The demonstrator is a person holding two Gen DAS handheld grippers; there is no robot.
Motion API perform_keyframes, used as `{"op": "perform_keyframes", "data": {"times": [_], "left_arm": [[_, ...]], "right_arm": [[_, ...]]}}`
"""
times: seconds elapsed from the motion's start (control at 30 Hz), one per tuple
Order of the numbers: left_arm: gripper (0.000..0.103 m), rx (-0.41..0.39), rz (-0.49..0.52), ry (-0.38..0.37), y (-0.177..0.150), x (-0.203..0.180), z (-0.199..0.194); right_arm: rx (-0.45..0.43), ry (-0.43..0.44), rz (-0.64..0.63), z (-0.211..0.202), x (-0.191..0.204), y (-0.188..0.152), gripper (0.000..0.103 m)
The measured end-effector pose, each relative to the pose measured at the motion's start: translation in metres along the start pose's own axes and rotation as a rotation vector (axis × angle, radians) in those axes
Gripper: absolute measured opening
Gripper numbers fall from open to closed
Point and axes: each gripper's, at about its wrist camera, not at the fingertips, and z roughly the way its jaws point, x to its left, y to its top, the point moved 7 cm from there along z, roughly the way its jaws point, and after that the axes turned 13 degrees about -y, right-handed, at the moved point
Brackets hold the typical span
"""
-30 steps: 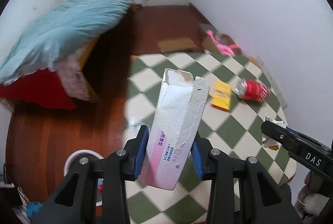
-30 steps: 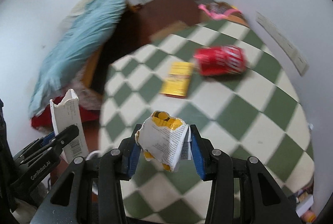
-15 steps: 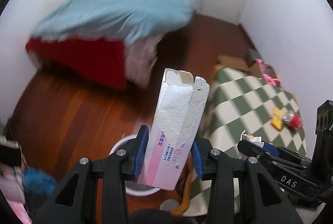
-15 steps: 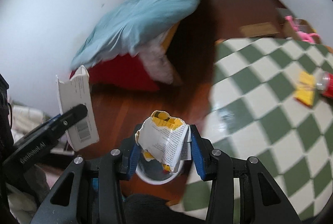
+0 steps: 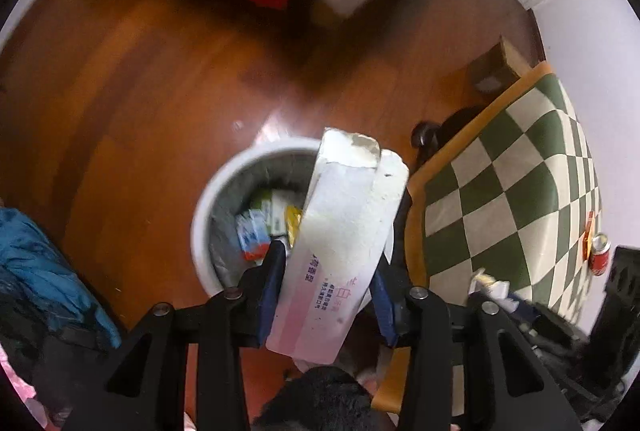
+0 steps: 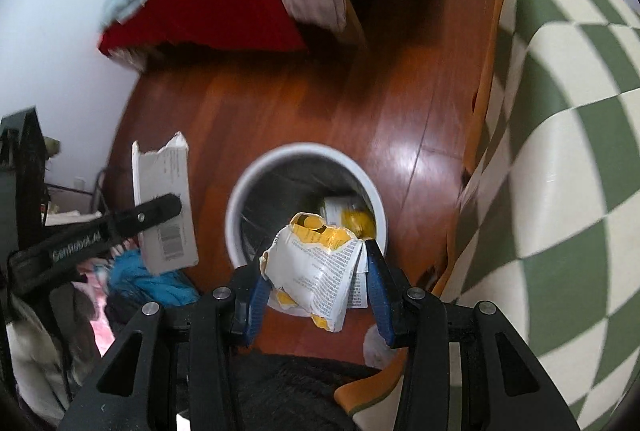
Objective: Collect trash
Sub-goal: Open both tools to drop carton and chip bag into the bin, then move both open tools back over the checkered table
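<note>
Wooden floor [image 5: 140, 79] filled most of both views, reddish-brown and glossy. A bed with red cover [image 6: 208, 11] sat at the far side, pale blue bedding partly over it, all blurred. Green-and-cream checkered counter [image 5: 520, 191] ran along the right side, orange edge showing. A round white bin [image 6: 306, 155] with a grey liner stood on the floor just beside the counter edge, with wrappers and cartons already inside it. Blue cloth [image 5: 44, 271] lay heaped on the floor to the left of the bin.

Left gripper [image 5: 328, 287] had its blue-padded jaws clamped on a torn white-and-pink carton [image 5: 344, 231], held upright and tilted slightly, its ragged open top over the near-right rim of the bin. From the right wrist view the same carton [image 6: 164, 203] appeared left of the bin, pinched by 1 black finger.

Right gripper [image 6: 316, 291] had its jaws closed on a crumpled white-and-yellow wrapper [image 6: 316, 263], printed text visible, hanging directly above the near rim of the bin.

Still on the counter, well apart from the bin: 1 red can [image 5: 599, 255] lying near the far edge, with a small yellow packet [image 5: 589, 239] just beside it.
</note>
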Motion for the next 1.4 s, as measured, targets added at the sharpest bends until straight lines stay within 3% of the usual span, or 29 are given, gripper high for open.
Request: {"op": "perform_keyframes", "data": {"times": [0.07,0.13,0.17,0.2,0.3,0.4,0.47,0.5,0.67,0.93,1.4], "left_arm": [[0.041,0.034,-0.019,0.009,0.005,0.009,0.013],[0.066,0.032,-0.020,0.024,0.008,0.012,0.013],[0.086,0.022,-0.027,0.022,0.010,0.013,0.013],[0.095,0.006,-0.034,0.011,0.011,0.015,0.010],[0.095,-0.014,-0.048,0.035,0.009,0.025,0.003],[0.095,-0.051,-0.027,0.123,0.003,0.033,-0.007],[0.095,-0.078,-0.022,0.186,-0.003,0.039,-0.016],[0.095,-0.088,-0.020,0.211,-0.007,0.041,-0.020],[0.095,-0.130,0.006,0.283,-0.025,0.040,-0.037],[0.095,-0.182,0.027,0.326,-0.048,0.025,-0.062],[0.095,-0.291,0.095,0.325,-0.082,-0.023,-0.116]], "right_arm": [[0.037,-0.004,0.002,0.020,0.003,-0.002,0.046],[0.072,-0.005,0.003,0.038,0.005,-0.003,0.046],[0.088,-0.003,0.008,0.045,0.006,-0.004,0.046],[0.106,0.003,0.006,0.053,0.007,-0.004,0.047],[0.141,0.008,0.000,0.070,0.012,-0.006,0.052],[0.168,0.030,-0.010,0.079,0.019,-0.006,0.069],[0.173,0.042,-0.025,0.082,0.024,-0.005,0.096],[0.176,0.043,-0.032,0.083,0.024,-0.005,0.099],[0.151,-0.028,-0.097,0.077,0.025,-0.010,0.101],[0.083,-0.159,-0.173,0.044,0.019,-0.012,0.101],[-0.040,-0.159,-0.183,-0.035,0.010,-0.029,0.101]]}}
